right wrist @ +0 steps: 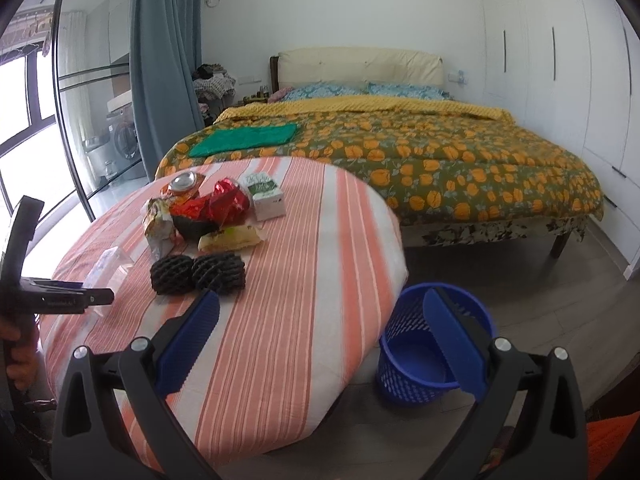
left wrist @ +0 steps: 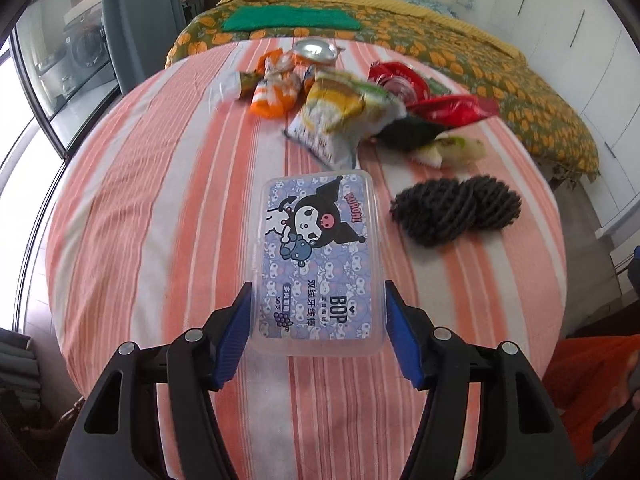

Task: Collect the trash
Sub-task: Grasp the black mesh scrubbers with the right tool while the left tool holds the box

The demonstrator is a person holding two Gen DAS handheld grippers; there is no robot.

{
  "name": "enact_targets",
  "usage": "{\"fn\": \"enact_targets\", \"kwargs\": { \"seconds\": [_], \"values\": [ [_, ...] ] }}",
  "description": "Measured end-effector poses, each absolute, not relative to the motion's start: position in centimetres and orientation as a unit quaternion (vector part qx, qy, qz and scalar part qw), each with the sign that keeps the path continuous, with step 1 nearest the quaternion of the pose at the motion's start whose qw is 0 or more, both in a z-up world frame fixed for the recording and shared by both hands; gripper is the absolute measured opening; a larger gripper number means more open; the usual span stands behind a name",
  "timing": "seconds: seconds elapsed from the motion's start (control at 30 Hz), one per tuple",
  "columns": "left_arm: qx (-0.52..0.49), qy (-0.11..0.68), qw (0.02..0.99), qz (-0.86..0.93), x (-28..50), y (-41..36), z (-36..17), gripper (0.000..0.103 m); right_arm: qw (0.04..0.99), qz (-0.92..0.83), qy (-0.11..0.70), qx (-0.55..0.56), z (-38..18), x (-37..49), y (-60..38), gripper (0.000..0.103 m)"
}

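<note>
My left gripper (left wrist: 318,322) has its blue pads clamped on both long sides of the clear floss-pick box (left wrist: 316,260), at the near end of its cartoon lid. The box is over the near edge of the striped table (left wrist: 160,184). Beyond it, mid-table, a heap of wrappers (left wrist: 340,112) lies with a crushed can (left wrist: 314,51) toward the far edge, and two black foam nets (left wrist: 456,210) sit side by side nearer the right edge. My right gripper (right wrist: 320,344) hangs spread wide, holding nothing, off the table's right edge. The blue mesh bin (right wrist: 408,364) stands on the floor there.
</note>
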State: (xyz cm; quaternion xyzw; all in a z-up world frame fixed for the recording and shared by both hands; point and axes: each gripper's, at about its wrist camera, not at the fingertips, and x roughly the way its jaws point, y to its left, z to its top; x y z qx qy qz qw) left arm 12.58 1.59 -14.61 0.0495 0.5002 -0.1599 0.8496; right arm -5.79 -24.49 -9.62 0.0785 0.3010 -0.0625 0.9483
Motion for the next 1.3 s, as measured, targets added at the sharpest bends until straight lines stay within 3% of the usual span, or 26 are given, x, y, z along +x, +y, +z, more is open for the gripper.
{"fn": "enact_targets", "kwargs": {
  "seconds": [0.07,0.13,0.43,0.7,0.9,1.1,1.3],
  "values": [
    [0.056,0.487,0.858,-0.154,12.2,1.6,-15.3,0.067,0.947,-0.033,0.308,0.088,-10.0,-5.5,-24.6,0.098],
    [0.067,0.472,0.868,-0.140,11.9,1.6,-16.0,0.081,0.946,0.003,0.311,0.090,-10.3,-4.7,-24.5,0.098],
    [0.067,0.451,0.882,-0.119,12.0,2.5,-17.5,0.096,0.908,0.193,0.372,-0.018,-12.1,6.4,-21.5,0.098],
    [0.073,0.454,0.880,-0.120,12.1,2.4,-17.5,0.098,0.839,0.317,0.442,0.026,-14.1,10.6,-19.6,0.098],
    [0.076,0.460,0.876,-0.125,11.4,3.7,-17.3,0.098,0.773,0.423,0.473,0.003,-13.2,5.2,-17.1,0.097],
    [0.090,0.445,0.880,-0.144,11.1,3.0,-16.0,0.098,0.829,0.294,0.471,-0.062,-10.6,7.0,-16.1,0.097],
    [0.170,0.450,0.858,-0.180,12.7,0.6,-15.2,0.095,0.799,0.256,0.534,-0.108,-12.3,12.2,-13.3,0.092]
  ]
}}
